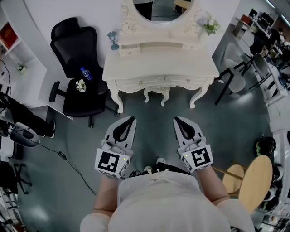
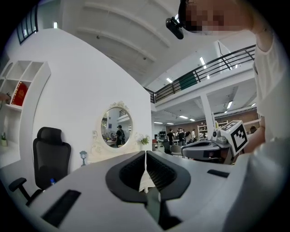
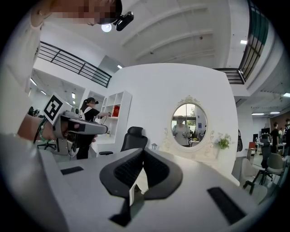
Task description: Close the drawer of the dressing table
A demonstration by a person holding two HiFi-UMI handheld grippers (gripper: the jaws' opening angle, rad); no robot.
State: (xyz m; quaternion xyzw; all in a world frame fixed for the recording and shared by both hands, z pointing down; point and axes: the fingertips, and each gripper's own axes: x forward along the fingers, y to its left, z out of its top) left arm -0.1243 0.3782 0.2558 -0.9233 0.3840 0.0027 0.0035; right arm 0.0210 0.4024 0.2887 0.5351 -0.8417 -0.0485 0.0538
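Observation:
The white dressing table [image 1: 158, 68] with its oval mirror [image 1: 163, 9] stands against the wall ahead of me. A small drawer [image 1: 130, 50] at the left of its upper shelf appears to stick out a little. Two front drawers [image 1: 140, 83] sit flush under the top. My left gripper [image 1: 131, 119] and right gripper [image 1: 176, 119] are held level side by side, over the floor short of the table, both shut with nothing between the jaws. The mirror [image 2: 117, 128] shows past the shut left gripper [image 2: 145, 154], and the mirror [image 3: 189, 124] past the shut right gripper [image 3: 143, 152].
A black office chair [image 1: 77, 68] with a blue bottle [image 1: 86, 73] on its seat stands left of the table. A white shelf unit [image 1: 18, 54] is further left. A grey chair [image 1: 233, 77] stands at the right, a round wooden stool [image 1: 256, 181] at lower right. A cable [image 1: 68, 161] crosses the floor.

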